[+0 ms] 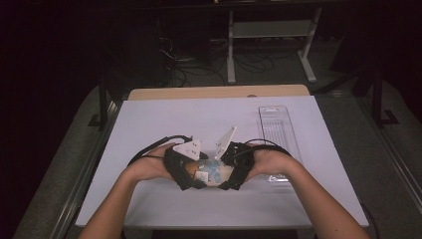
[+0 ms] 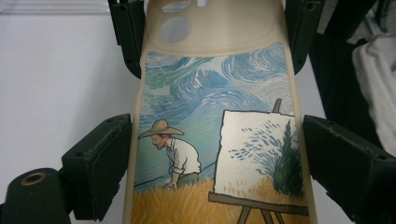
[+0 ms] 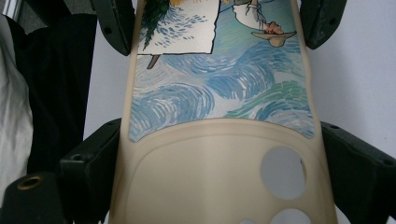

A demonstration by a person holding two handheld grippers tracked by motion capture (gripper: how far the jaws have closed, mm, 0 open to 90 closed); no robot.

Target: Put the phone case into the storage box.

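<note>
One white table (image 1: 164,124) carries one clear plastic tray (image 1: 276,124) at its right side and one phone case (image 1: 211,172) near the front edge, held up between two grippers. The case (image 2: 219,116) bears no readable writing, only a painted man in a straw hat beside an easel, under swirling blue sky. The left gripper (image 1: 191,169) and right gripper (image 1: 230,167) each clamp an end of the case across its width.

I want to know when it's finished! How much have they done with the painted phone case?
Done: both grippers, left gripper and right gripper, have the phone case clamped by its long edges, one at each end, over the white table. In hand: holding it between them. Left: probably moving it, perhaps to the clear tray, which looks empty.
</note>
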